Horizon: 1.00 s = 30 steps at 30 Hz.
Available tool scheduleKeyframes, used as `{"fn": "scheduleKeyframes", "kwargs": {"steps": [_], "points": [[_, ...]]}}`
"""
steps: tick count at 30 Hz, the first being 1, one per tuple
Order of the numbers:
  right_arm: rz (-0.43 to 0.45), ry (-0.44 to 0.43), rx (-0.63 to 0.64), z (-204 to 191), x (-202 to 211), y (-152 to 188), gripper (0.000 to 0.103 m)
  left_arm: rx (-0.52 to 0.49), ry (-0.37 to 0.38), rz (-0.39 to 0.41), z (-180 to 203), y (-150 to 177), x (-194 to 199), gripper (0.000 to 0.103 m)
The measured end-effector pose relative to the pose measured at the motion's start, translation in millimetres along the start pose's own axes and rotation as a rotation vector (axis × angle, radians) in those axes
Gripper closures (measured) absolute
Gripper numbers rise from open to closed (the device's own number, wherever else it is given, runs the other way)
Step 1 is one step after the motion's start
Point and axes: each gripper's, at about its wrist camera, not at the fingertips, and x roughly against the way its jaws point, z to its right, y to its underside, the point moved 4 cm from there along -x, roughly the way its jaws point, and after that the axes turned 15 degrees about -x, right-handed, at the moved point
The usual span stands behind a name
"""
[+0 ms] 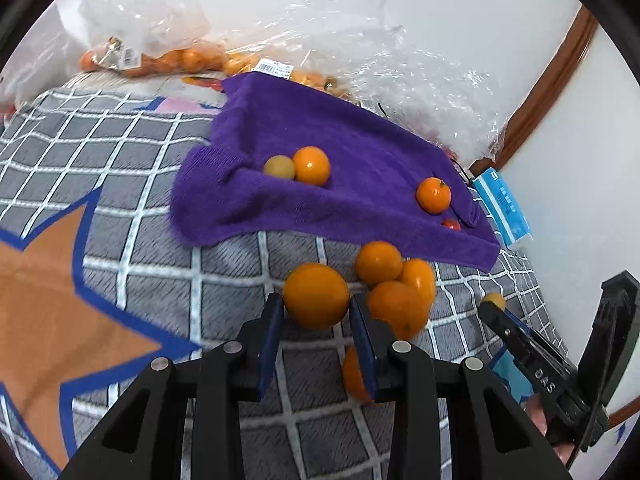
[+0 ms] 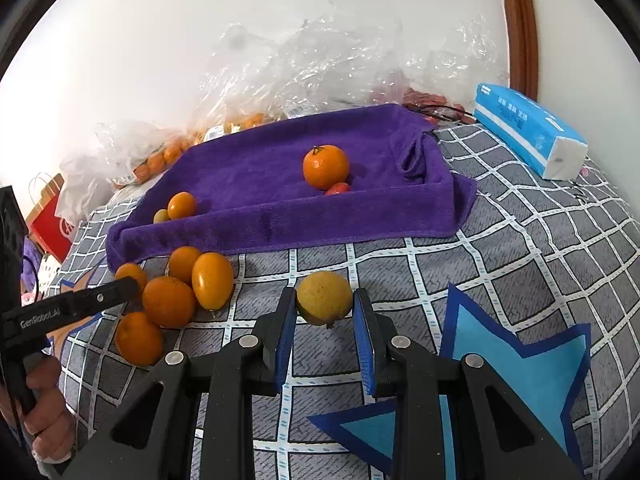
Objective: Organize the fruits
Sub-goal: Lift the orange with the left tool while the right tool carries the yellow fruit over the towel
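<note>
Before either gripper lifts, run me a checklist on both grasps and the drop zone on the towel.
1. Left gripper seated on the orange fruit: ok, a finger on each side.
2. Right gripper seated on the yellow fruit: ok, flanked on both sides.
3. Grip firmness on either fruit: cannot tell.
4. Left lift path: not ok, the loose pile sits against the right finger.
5. Purple towel has bare room: ok, only four fruits on it.
6. Grippers apart from each other: ok.
</note>
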Motion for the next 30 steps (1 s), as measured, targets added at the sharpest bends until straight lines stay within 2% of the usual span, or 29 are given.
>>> {"fn": "scheduleKeyframes", "kwargs": {"steps": [4, 11, 17, 22, 30], "points": [[0.010, 0.009, -0.007, 0.7, 3.8, 1.4, 0.075, -0.023, -0.038, 0.003, 1.3, 6.3, 9.8, 0.071], [0.002, 0.007, 0.006, -13.4, 21.0, 6.2, 0.075, 0.016, -0.015, 0.024, 6.3, 14.0, 30.6, 0.071], [0.071, -0.004, 0.059, -42.5, 60.9, -3.9, 0.075, 0.019, -0.016, 0.052, 11.7, 11.8, 57.8, 0.071], [0.089, -0.018, 0.068, -55.8, 83.6, -4.7, 0.075, 0.007, -0.068, 0.074, 13.6, 9.5, 83.9, 0.071], [0.101, -0.030, 0.114, -75.4, 110.3, 5.9, 0.075, 0.033, -0.089, 0.111, 14.2, 10.5, 110.4, 0.071]]}}
